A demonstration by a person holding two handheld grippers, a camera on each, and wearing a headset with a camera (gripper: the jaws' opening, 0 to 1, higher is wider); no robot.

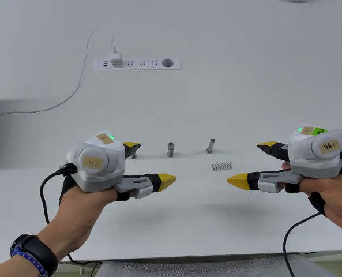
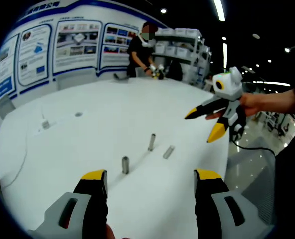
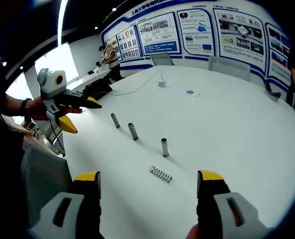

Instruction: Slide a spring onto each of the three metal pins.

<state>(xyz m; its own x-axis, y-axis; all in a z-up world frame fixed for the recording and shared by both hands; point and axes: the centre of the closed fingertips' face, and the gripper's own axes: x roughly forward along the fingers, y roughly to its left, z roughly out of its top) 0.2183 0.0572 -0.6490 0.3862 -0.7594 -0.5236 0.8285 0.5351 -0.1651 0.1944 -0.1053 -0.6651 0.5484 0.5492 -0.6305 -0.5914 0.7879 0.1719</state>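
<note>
Pins stand three in a row on the white bench (image 1: 228, 98). The left pin (image 3: 115, 120) and the middle pin (image 1: 171, 149) each have a spring coiled around them, while the right pin (image 1: 210, 145) stands bare. A loose spring (image 1: 221, 166) lies flat on the bench near the bare pin, on the person's side of it and apart from it.

The left hand-held gripper (image 1: 149, 164) hovers over the bench with its jaws spread wide and nothing between them. Its far jaw tip is just beside the left pin. The right hand-held gripper (image 1: 252, 163) faces it from the other side, also wide open and empty, with its near jaw tip pointing towards the loose spring.

A power strip (image 1: 137, 63) with a white plug in it lies well beyond the pins.
</note>
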